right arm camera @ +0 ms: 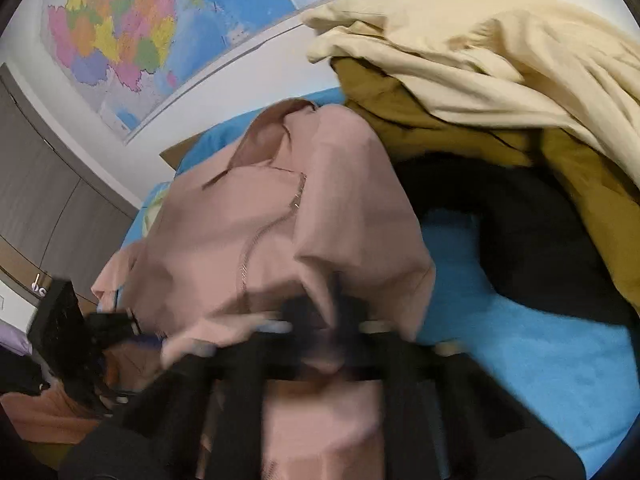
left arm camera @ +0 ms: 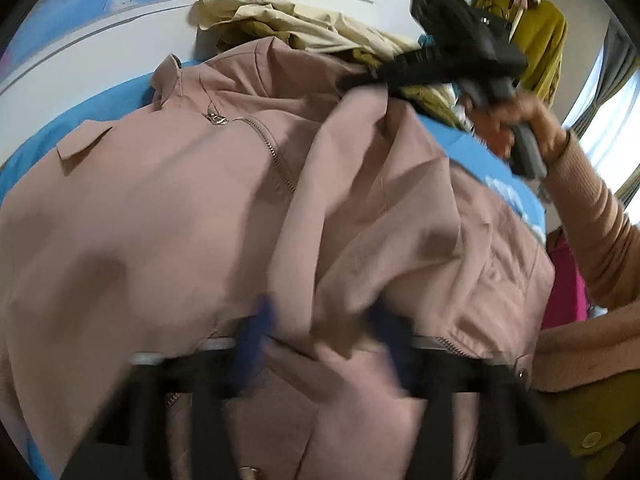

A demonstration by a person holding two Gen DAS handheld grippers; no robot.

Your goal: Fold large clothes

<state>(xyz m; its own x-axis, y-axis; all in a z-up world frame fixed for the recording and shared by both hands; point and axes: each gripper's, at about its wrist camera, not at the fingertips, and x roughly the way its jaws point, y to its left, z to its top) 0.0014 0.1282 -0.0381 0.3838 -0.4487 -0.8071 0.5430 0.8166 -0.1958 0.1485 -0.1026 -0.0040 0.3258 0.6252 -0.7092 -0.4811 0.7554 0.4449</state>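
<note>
A large dusty-pink zip jacket (left arm camera: 180, 200) lies front up across a blue bed sheet (left arm camera: 472, 148), collar toward the wall. My left gripper (left arm camera: 322, 324) is at the jacket's near hem. Its blurred blue fingers (left arm camera: 260, 320) stand apart with a raised fold of pink cloth between them. My right gripper (left arm camera: 354, 80), held by a hand (left arm camera: 520, 120), is shut on a pinch of the jacket's right side and lifts it off the bed. In the right wrist view the right gripper (right arm camera: 336, 312) has dark fingers closed together on the pink jacket (right arm camera: 248, 232).
A pile of cream (right arm camera: 480, 48), olive (right arm camera: 400, 112) and black (right arm camera: 500, 220) clothes lies at the far right of the bed. Bare blue sheet (right arm camera: 520, 360) shows to the jacket's right. A map (right arm camera: 140, 20) hangs on the wall. A mustard garment (left arm camera: 544, 40) hangs near the window.
</note>
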